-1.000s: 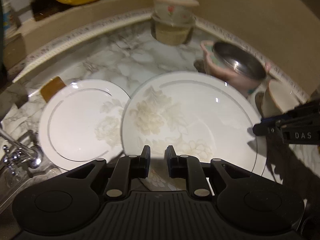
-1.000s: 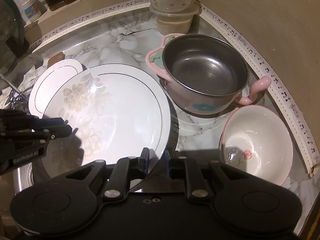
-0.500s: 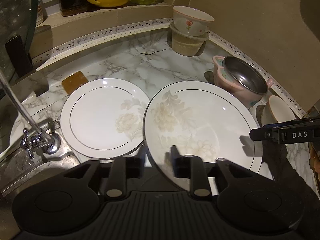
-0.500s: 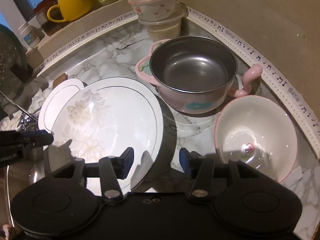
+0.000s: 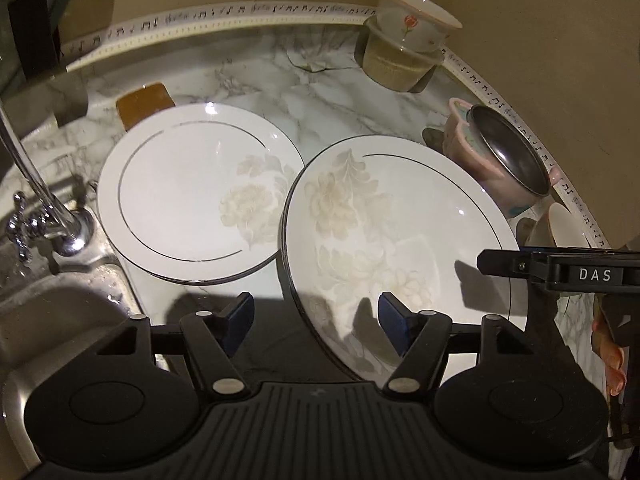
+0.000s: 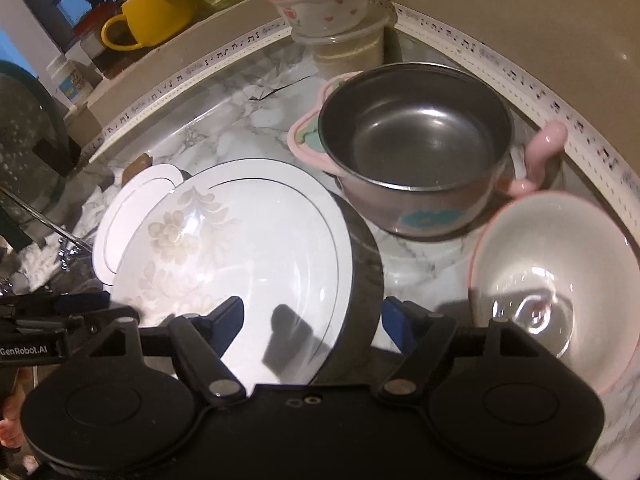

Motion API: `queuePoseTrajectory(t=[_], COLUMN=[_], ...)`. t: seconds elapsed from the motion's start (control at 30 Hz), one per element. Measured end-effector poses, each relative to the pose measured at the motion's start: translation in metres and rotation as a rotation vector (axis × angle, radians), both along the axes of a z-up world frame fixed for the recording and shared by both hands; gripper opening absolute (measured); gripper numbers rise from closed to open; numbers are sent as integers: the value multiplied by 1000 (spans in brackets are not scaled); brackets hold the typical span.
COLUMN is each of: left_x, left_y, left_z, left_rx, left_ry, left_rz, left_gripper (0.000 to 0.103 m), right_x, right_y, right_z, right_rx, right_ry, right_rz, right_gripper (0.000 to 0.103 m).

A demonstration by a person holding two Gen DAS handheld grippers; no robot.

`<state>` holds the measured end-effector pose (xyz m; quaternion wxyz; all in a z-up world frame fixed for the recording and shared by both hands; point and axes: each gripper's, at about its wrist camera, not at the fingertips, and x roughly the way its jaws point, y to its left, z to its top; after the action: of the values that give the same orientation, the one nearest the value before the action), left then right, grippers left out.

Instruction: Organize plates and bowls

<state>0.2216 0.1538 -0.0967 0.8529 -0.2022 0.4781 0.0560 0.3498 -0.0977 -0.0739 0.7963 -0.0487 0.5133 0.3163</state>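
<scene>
Both the left gripper (image 5: 316, 318) and right gripper (image 6: 312, 318) are opening, letting go of the big plate (image 5: 400, 232) mid-frame; next, I think, grab a bowl (image 6: 556, 276).

Near rim of the large plate (image 6: 248, 248) behind the right gripper's body, yellow mug (image 6: 156, 12) partly behind jars

Pretty dim, warm indoor light coming from above, with small glare spots on the large plate (image 5: 400, 236) and a hot reflection inside the pink-rimmed bowl (image 6: 556, 280). Each tool throws hard dark shadows onto that plate and the marble surface (image 5: 256, 80). Heavy fisheye bending at the edges, corners go black, and the bowl looks slightly blurred.
</scene>
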Motion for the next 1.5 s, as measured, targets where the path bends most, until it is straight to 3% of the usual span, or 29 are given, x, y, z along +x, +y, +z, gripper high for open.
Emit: queuePoseTrajectory(t=[0.43,0.5,0.67,0.73,0.87,0.97,1.1,1.3,1.5], left_x=[9,9,9,10,10,10,13,15,17], left_y=[-4,-4,-4,-3,-1,1,4,8,9], left_z=[-9,-8,-8,-10,-10,-9,-10,-13,-14], left_rx=[-20,-21,-16,-25,-34,-54,-80,-116,-102], left_ry=[21,23,20,21,20,15,20,23,31], left_rz=[10,11,16,20,29,33,40,53,56], left_gripper=[66,66,66,59,57,51,50,35,28], right_x=[18,22,29,30,27,26,29,30,30], right_y=[15,13,5,5,12,19,19,23,22], right_z=[-3,-2,1,2,2,-1,-4,-7,-9], right_rx=[-36,-38,-46,-56,-55,-81,-70,-72,-79], right_ry=[-20,-2,38,42,66,58,78,93,91], right_rz=[27,27,35,31,30,35,25,42,26], right_gripper=[69,64,63,63,61,55,45,43,29])
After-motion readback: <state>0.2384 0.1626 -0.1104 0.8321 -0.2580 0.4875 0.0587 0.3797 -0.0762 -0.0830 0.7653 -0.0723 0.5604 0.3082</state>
